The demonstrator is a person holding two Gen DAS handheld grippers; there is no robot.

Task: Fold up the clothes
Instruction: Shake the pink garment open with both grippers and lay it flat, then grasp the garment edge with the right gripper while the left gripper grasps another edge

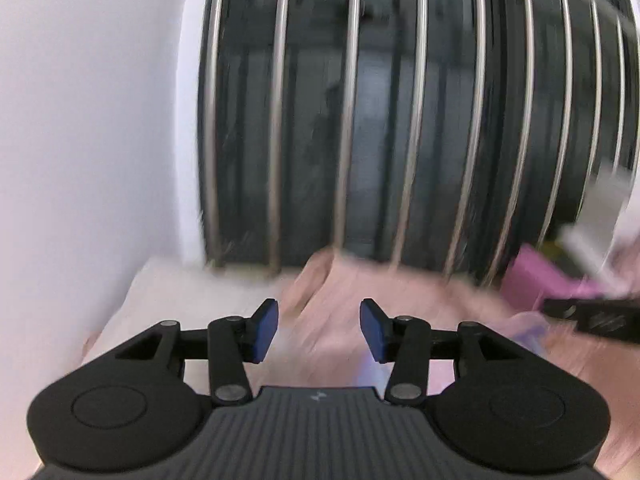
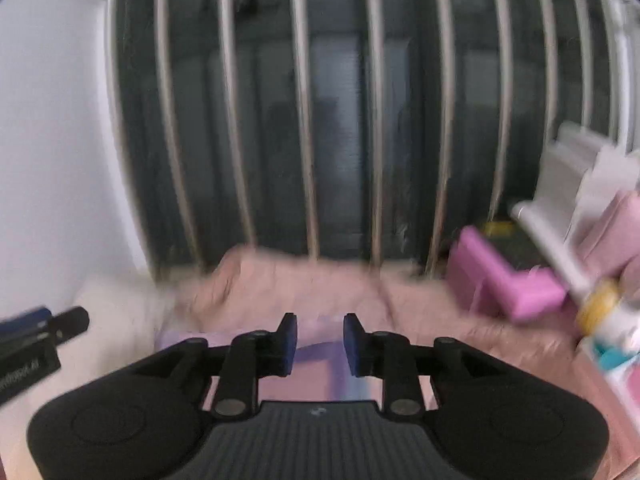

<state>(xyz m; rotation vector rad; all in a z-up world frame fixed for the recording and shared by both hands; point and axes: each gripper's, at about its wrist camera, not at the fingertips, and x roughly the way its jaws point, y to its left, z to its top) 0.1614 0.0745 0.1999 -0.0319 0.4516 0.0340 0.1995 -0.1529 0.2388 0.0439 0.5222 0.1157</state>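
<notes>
Both views are blurred by motion. My left gripper (image 1: pixel 319 330) is open and empty, held above a pink bed cover (image 1: pixel 352 292). My right gripper (image 2: pixel 320 342) is open and empty, with its blue pads a smaller gap apart. Below it lies a pale lilac garment (image 2: pixel 316 354) on the pink cover (image 2: pixel 304 284); its shape is unclear. The right gripper's tip (image 1: pixel 592 316) shows at the right of the left wrist view. The left gripper's body (image 2: pixel 36 340) shows at the left of the right wrist view.
A dark window with vertical metal bars (image 2: pixel 304 120) stands behind the bed. A white wall (image 1: pixel 80 120) is on the left. A pink box (image 2: pixel 504 280), a white rail (image 2: pixel 548 240) and small colourful items (image 2: pixel 604 320) crowd the right side. A white pillow (image 2: pixel 116 304) lies left.
</notes>
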